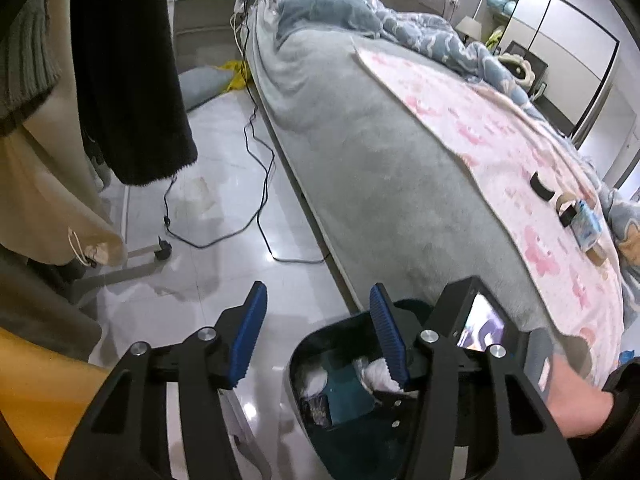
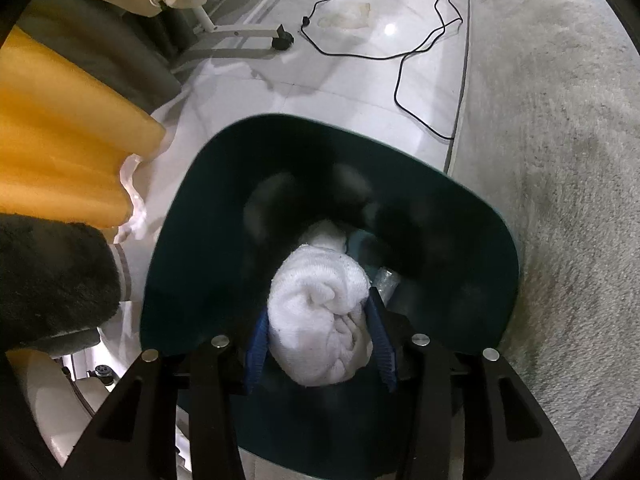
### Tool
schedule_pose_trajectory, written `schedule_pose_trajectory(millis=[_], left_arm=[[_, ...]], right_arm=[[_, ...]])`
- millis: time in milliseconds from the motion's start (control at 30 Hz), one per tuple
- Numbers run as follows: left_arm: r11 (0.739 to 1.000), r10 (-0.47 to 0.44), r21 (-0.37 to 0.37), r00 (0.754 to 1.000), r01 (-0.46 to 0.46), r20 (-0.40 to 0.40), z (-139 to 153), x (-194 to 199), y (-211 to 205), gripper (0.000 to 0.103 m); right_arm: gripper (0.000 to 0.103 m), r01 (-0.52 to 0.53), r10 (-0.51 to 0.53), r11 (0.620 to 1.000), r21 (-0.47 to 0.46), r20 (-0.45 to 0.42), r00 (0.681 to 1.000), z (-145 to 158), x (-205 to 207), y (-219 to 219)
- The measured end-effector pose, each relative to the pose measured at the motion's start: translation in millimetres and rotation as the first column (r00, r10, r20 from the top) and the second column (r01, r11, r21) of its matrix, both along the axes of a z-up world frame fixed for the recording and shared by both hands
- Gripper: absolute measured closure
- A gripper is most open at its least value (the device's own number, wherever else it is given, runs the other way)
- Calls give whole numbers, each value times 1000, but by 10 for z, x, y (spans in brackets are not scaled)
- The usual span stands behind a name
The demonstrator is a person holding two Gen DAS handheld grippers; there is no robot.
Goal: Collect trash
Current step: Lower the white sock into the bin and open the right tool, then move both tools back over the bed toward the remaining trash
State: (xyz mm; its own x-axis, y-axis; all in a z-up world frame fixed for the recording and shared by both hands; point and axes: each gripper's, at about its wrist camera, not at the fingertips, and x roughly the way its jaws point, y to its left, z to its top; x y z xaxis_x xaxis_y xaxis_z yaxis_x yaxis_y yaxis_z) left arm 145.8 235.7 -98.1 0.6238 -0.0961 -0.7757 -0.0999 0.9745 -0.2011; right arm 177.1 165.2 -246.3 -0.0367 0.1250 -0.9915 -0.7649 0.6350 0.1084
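While the left claw (image 1: pixel 318 334) hangs released over the pale tiled floor (image 1: pixel 224 208), its blue pads spread with nothing between them, hanging clothes fill the left wrist view from nine to eleven o'clock: a dark knit garment (image 1: pixel 132 72) and a cream one (image 1: pixel 52 184) beside it. A black cable (image 1: pixel 260 184) loops across the tiles toward twelve o'clock, running along the edge of the bed (image 1: pixel 380 168). Just under the claw's right finger, at five o'clock, sits the dark bin (image 1: pixel 316 344) with white crumpled scraps inside. The bed's grey cover carries a pink patterned sheet (image 1: pixel 500 152) out to three o'clock, where a few small items lie – among them a little blue-and-white carton (image 1: pixel 588 230).

In the right wrist view, orange fabric (image 2: pixel 60 152) and a dark fuzzy sleeve (image 2: pixel 52 276) sit at nine o'clock. At centre the bin (image 2: pixel 192 240) opens wide, standing on the floor just beside the grey bed cover (image 2: pixel 560 160) at three o'clock. The right claw (image 2: pixel 320 344) is clenched on a rolled white towel-like wad (image 2: pixel 320 312) – held over the bin's mouth at six o'clock, with more white material and a clear plastic piece (image 2: pixel 386 282) lying deeper inside.
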Motion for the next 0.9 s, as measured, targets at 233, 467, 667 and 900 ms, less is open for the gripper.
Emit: schedule_pose_trajectory(millis=[233, 467, 667, 900], left_arm=[[1000, 0, 17, 997, -1, 77, 241, -7, -66, 47], [1000, 17, 4, 987, -18, 158, 534, -1, -144, 47], [999, 33, 13, 974, -37, 226, 773, -23, -220, 47], [999, 32, -5, 956, -32, 292, 1041, 2, -360, 47]], right_arm=[[38, -9, 9, 1000, -18, -2, 1000, -22, -31, -25], [38, -6, 5, 998, 60, 11, 1000, 228, -20, -59], [38, 8, -19, 984, 179, 56, 998, 626, -4, -119], [34, 1, -56, 944, 329, 157, 986, 1211, 6, -282]])
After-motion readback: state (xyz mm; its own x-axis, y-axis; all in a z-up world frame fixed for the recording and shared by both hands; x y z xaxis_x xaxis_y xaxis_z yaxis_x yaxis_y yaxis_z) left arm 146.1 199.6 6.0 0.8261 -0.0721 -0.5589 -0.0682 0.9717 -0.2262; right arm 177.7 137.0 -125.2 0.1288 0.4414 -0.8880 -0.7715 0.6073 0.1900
